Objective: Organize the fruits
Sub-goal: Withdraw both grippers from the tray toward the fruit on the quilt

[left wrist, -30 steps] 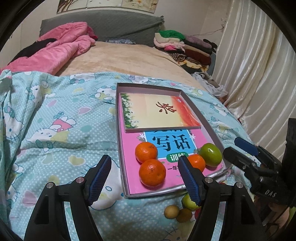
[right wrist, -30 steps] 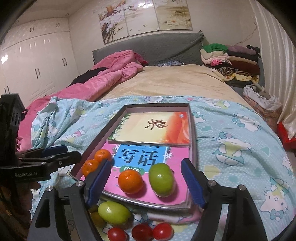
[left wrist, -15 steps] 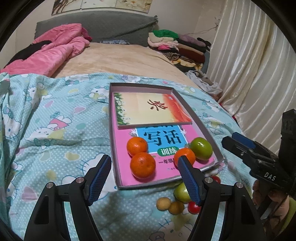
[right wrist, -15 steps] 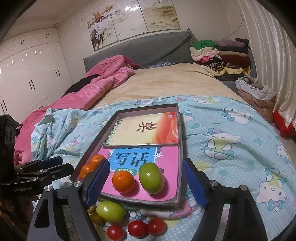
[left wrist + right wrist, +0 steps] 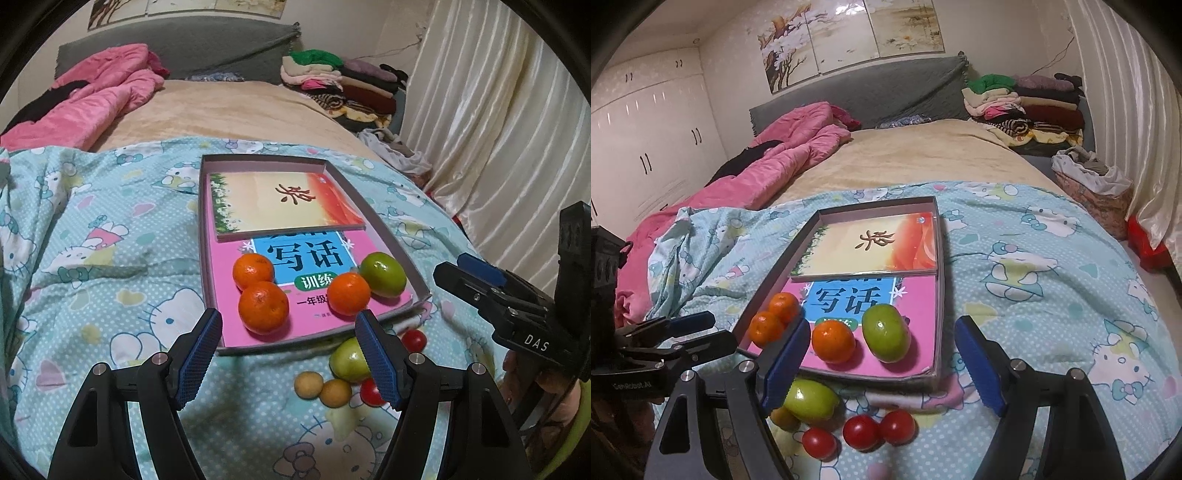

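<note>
Left gripper and right gripper: jaws spread wide, both empty; between and ahead of them, a shallow box tray holding three tangerines and one green fruit, with a second green fruit, three cherry tomatoes and two small yellowish fruits loose on the Hello Kitty sheet just short of the jaw tips. Risk, judged: round fruit rolling on soft bedding or a tomato crushed by a hard squeeze. Legible: workbook "写话 / 训练"; gripper bodies "DAS", "GenRobot.AI".
</note>
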Motion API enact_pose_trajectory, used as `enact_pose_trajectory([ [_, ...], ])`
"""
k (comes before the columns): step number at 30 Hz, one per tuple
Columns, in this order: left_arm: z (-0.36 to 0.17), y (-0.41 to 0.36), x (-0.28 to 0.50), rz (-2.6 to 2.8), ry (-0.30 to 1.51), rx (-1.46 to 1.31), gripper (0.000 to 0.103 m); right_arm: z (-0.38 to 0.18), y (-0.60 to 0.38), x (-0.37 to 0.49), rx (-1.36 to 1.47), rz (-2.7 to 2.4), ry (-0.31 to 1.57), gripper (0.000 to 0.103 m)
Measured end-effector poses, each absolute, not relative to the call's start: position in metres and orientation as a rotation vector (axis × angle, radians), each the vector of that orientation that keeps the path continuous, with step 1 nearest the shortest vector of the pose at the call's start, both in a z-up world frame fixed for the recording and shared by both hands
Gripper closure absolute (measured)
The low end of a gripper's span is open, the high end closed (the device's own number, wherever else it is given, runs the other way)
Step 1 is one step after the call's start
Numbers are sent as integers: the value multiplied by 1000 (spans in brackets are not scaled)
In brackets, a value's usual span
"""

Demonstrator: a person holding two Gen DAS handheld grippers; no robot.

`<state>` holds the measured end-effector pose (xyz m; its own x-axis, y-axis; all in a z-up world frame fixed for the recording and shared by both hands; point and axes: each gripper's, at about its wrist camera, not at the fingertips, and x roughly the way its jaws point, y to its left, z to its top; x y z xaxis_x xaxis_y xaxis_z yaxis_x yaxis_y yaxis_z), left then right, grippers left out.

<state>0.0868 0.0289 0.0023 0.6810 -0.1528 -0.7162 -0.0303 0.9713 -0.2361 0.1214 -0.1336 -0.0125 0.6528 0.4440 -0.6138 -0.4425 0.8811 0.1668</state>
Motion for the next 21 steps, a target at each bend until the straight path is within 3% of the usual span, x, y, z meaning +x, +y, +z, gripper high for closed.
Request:
enact_pose_trajectory([
  [21,-4,19,76,-94,884,-217,27,-20,-124,100,-37,520,745,23],
])
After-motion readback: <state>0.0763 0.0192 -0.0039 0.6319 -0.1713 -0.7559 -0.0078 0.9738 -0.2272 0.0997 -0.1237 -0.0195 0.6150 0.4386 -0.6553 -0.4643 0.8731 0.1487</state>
